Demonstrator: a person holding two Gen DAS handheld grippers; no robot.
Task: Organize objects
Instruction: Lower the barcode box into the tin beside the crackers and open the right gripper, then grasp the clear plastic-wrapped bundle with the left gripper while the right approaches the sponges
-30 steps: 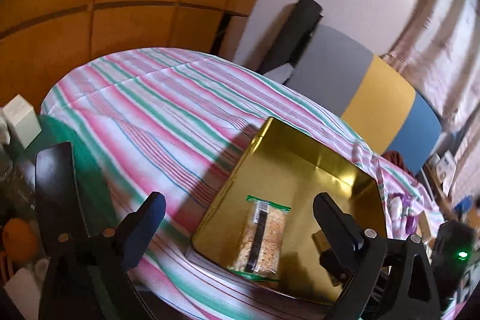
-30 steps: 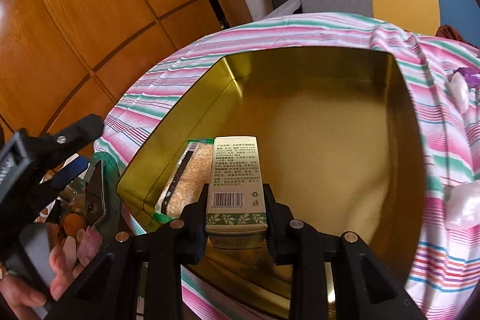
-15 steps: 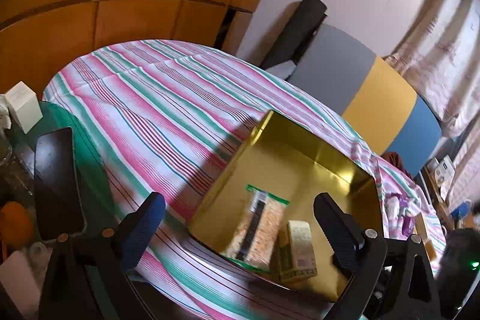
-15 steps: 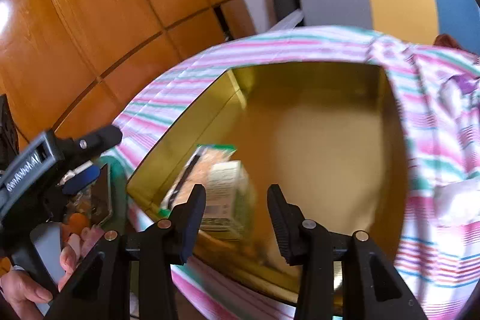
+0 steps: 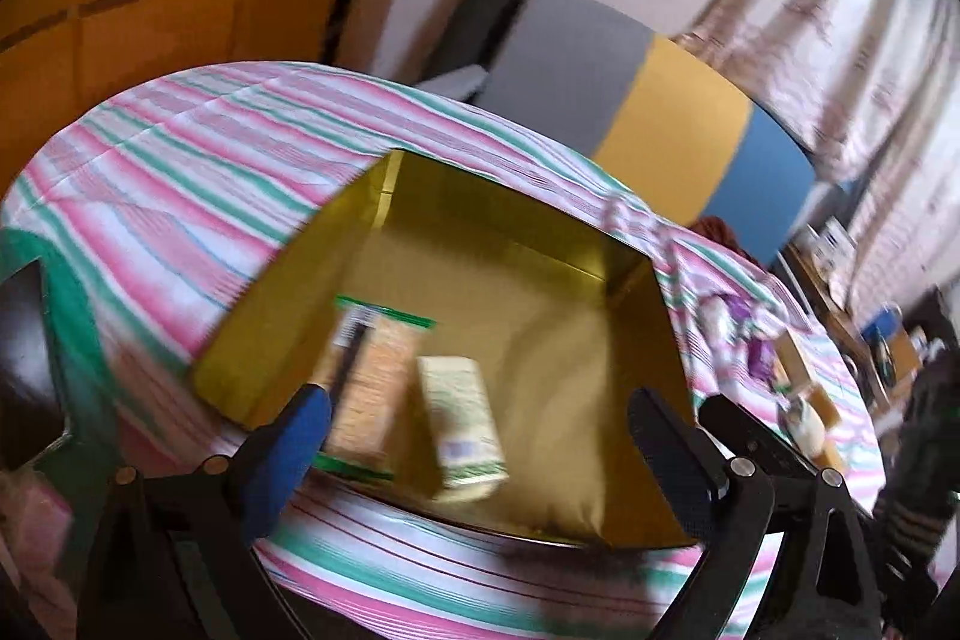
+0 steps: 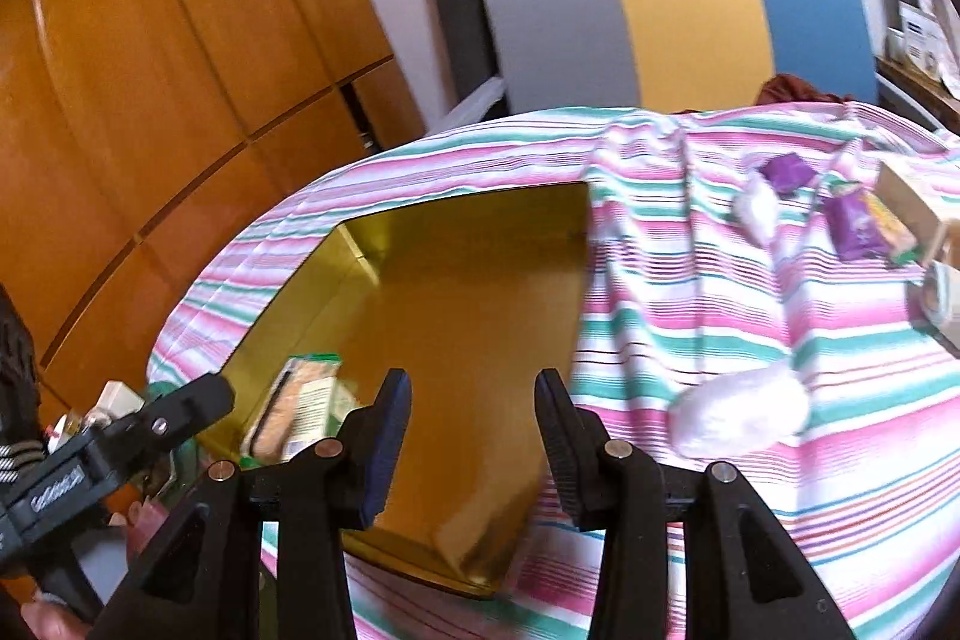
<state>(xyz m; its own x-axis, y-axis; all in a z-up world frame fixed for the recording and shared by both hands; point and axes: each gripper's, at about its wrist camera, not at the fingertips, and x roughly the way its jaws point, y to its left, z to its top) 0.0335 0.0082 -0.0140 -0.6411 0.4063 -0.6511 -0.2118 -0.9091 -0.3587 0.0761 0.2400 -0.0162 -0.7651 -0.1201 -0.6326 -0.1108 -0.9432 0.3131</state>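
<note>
1. Lying inside a gold tin tray (image 5: 624, 376) on a striped pink, green and white cloth (image 5: 180, 172), a small cream-and-green carton (image 5: 462, 424) rests flat beside a clear packet of biscuits (image 5: 372, 388); the two touch or nearly touch along their long sides.
2. Seen from the left wrist view, the left gripper (image 5: 480, 436) has its fingers wide apart, nothing between the pads; the carton and packet lie ahead of them, inside the tray near its closest wall.
3. Seen from the right wrist view, the right gripper (image 6: 474, 424) has its fingers apart and empty, bare tray floor showing in the gap. The carton (image 6: 318, 406) and packet (image 6: 282, 400) sit off to the left of its left finger, in the tray's near-left corner.
4. On the cloth to the right of the tray (image 6: 480, 232) lie loose things well apart from both grippers: a white wrapped bundle (image 6: 738, 412), purple packets (image 6: 852, 220) and a small box (image 6: 912, 202), all blurred.
</note>
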